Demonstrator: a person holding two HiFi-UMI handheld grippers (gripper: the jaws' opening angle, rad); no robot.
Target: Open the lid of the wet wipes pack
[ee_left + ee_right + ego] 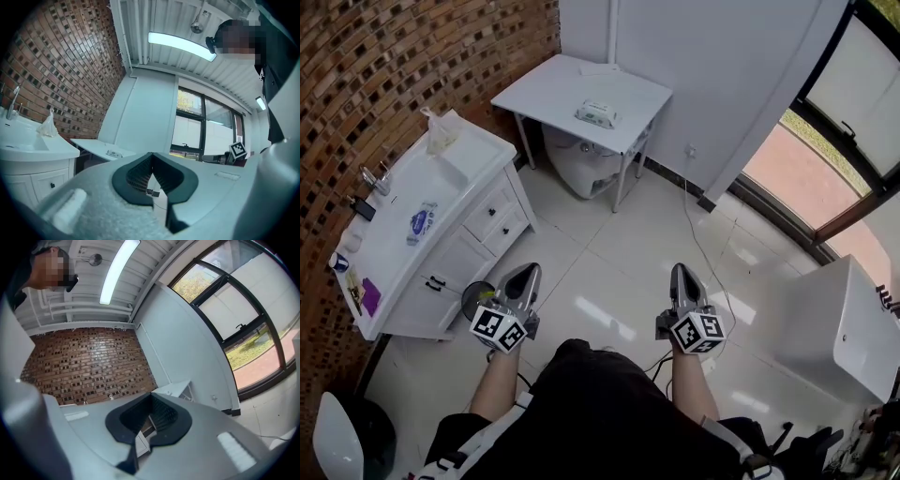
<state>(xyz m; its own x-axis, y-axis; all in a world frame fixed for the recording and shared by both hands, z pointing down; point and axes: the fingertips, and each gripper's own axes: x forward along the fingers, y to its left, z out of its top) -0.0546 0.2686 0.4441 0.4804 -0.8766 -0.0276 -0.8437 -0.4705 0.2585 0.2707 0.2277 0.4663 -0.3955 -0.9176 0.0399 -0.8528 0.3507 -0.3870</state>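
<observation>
1. The left gripper (525,273) and the right gripper (682,272) are pointing level toward 12 o'clock, side by side over the floor (609,272), well apart from each other. Each gripper's own view is showing its jaws pressed together with nothing between them.
2. A small dark round bin (472,298) is standing just beside the left gripper at its 9 o'clock; what is inside it cannot be made out.
3. The washbasin cabinet (478,220) is running along the brick wall at 9 to 10 o'clock. Its top is carrying a clear plastic bag (441,131), a tap (371,178) and a blue-labelled packet (420,223).
4. The wet wipes pack (595,114) is lying flat on the white table (548,89) at about 12 o'clock, well apart from both grippers and near the table's front edge, with its lid down.
5. A large white vessel (581,169) is sitting under that table.
6. A white tub (839,328) is standing at 3 o'clock, and a glass door (853,112) is filling 1 to 2 o'clock.
7. Open tiled floor is stretching from the grippers to the table, with a thin cable (710,262) trailing across it on the right.
</observation>
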